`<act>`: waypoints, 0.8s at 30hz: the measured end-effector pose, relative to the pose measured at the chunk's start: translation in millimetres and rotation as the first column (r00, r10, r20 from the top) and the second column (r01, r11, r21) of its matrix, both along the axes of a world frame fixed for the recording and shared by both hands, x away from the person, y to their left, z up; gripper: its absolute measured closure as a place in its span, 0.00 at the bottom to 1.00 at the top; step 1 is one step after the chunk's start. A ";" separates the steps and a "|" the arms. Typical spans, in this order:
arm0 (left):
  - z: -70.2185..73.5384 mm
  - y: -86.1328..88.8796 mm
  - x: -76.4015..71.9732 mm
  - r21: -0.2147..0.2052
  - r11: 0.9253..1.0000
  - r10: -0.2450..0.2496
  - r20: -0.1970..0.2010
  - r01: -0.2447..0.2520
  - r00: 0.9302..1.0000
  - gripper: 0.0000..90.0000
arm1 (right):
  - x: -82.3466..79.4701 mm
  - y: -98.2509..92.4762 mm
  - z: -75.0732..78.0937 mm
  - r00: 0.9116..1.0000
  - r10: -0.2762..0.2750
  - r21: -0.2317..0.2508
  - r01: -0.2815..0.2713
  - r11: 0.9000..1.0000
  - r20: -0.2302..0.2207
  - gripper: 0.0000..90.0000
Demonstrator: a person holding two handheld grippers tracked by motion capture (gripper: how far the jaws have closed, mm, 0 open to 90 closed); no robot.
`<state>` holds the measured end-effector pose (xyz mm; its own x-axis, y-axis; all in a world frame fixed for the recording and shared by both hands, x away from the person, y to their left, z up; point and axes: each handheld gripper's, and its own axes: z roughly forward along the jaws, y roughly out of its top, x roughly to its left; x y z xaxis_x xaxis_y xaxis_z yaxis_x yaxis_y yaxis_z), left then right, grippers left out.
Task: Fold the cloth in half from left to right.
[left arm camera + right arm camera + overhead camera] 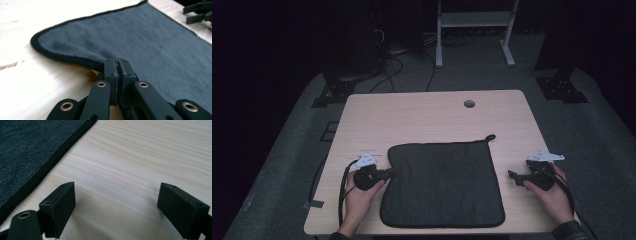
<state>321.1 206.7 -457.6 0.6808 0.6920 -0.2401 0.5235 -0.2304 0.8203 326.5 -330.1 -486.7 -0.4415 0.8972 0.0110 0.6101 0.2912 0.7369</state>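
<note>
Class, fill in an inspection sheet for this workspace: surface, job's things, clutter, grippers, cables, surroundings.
Surface: light wooden table, with a round hole near its far edge.
Job's things: dark cloth mat, lying flat, loop at its far right corner.
Clutter: nothing seen.
Grippers: left gripper shut on the mat's left edge; right gripper open over bare table beside the mat.
Cables: one trails from each gripper; more lie on the floor.
Surroundings: dark room, grey carpet, white stand.

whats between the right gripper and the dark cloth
Only bare wooden table. In the right gripper view, the open right gripper sits apart from the dark cloth's edge.
</note>
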 end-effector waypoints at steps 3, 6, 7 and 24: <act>3.1 -5.5 2.2 -0.025 1.000 -0.014 0.005 0.014 1.000 0.95 | 0.0 0.0 0.0 1.000 0.000 0.000 0.000 1.000 0.000 0.16; 7.2 -13.2 4.3 -0.043 0.999 -0.033 0.014 0.033 0.999 0.95 | 0.0 0.0 0.0 1.000 0.000 0.000 0.000 1.000 0.000 0.16; 8.5 -16.2 5.2 -0.048 0.998 -0.041 0.017 0.042 0.999 0.95 | 0.1 0.0 0.0 1.000 0.000 0.000 0.000 1.000 0.001 0.16; 23.2 -92.0 20.2 -0.094 0.978 -0.184 0.046 0.187 0.982 0.95 | -0.1 0.1 0.0 1.000 -0.001 0.001 0.001 1.000 -0.002 0.15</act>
